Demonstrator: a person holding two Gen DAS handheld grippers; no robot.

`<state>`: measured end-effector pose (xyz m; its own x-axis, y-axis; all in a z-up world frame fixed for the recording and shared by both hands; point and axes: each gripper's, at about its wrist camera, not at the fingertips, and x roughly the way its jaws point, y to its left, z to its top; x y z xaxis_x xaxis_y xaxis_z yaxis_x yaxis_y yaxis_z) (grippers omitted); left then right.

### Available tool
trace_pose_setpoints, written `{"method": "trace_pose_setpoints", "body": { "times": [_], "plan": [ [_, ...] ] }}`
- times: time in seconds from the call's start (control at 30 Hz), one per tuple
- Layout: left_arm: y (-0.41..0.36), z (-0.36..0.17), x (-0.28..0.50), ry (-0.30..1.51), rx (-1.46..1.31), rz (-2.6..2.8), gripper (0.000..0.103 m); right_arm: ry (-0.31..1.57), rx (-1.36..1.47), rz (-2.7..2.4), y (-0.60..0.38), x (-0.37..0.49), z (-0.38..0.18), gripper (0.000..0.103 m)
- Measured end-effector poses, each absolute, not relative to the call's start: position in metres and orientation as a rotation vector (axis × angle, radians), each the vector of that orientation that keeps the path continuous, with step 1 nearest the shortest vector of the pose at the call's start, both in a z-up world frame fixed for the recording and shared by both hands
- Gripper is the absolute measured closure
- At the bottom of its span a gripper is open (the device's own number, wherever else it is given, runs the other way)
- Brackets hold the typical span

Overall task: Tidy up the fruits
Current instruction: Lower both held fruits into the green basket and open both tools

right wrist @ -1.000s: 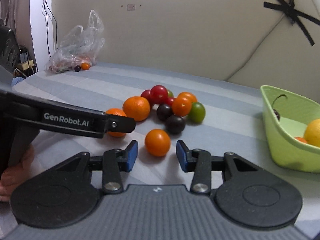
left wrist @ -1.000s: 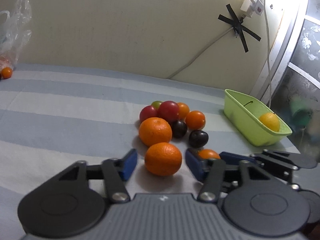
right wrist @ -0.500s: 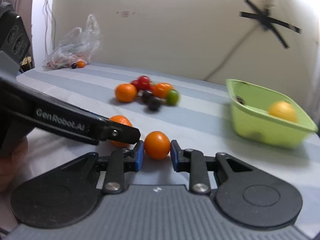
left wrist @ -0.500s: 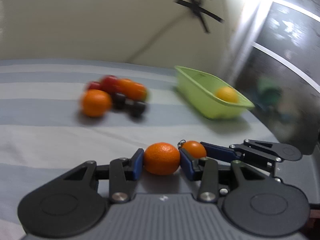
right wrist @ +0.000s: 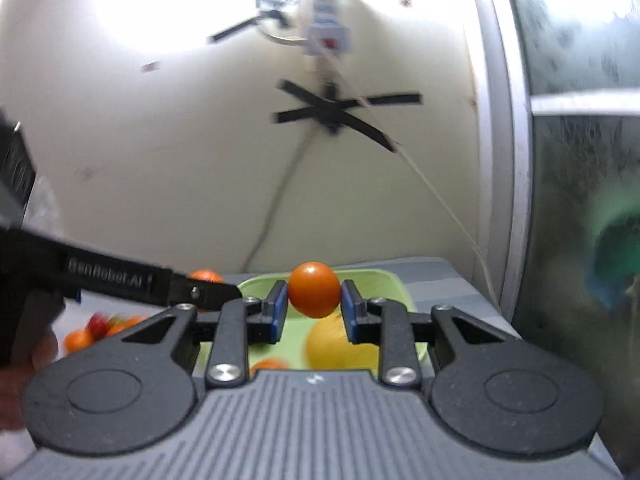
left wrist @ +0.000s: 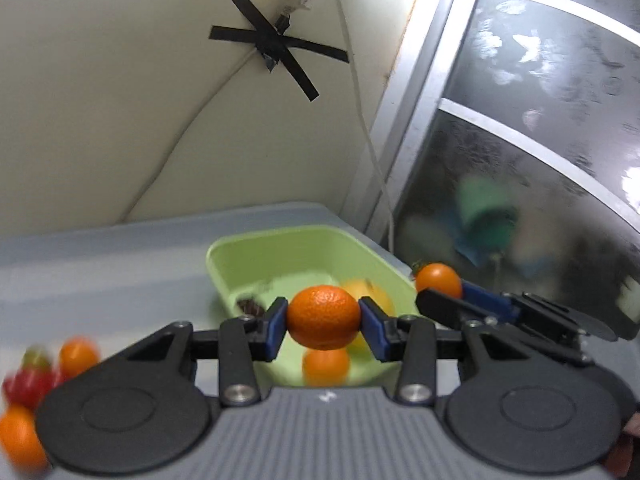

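Two grippers, left and right, each clamp one orange fruit above one green basket.

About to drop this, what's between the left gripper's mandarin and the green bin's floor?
In the left wrist view, the mandarin hangs above the green bin; another orange fruit lies beneath it.

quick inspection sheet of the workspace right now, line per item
surface: striped blue-grey cloth
job's things: green tub holding a yellow fruit and a small orange fruit; loose fruit pile at left, blurred
clutter: nothing seen
grippers: left claw shut on a mandarin; right claw shut on an orange tomato, both raised over the tub
cables: white cord down the wall, held by black tape cross
surroundings: cream wall, frosted window
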<state>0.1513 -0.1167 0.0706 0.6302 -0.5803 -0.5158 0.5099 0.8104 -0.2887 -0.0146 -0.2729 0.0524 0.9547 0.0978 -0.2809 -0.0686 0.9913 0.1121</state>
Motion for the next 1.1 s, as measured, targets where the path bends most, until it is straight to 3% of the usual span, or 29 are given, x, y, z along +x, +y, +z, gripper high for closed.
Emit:
{"method": "trace_pose_setpoints", "body": {
  "times": [0.2,0.4,0.63,0.9,1.03,1.1],
  "plan": [
    [-0.154,0.049,0.213,0.720,-0.095,-0.572,0.064,0.427,0.216,0.068,-0.311,0.056,0.033,0.072],
    [-0.172,0.030,0.228,0.753,-0.039,-0.543,0.062,0.450,0.204,0.055,-0.314,0.071,0.018,0.070],
    [-0.166,0.034,0.228,0.718,-0.062,-0.508,0.049,0.410,0.255,0.063,-0.324,0.062,0.016,0.063],
    [-0.099,0.094,0.166,0.524,-0.161,-0.506,0.049,0.268,0.348,0.029,-0.337,0.029,0.026,0.063],
    [-0.032,0.106,0.115,0.434,-0.170,-0.383,0.039,0.233,0.402,0.037,-0.338,0.014,0.035,0.063],
    [0.001,0.100,0.094,0.433,-0.152,-0.285,0.039,0.224,0.422,0.068,-0.333,0.002,0.038,0.063]
  ]
}}
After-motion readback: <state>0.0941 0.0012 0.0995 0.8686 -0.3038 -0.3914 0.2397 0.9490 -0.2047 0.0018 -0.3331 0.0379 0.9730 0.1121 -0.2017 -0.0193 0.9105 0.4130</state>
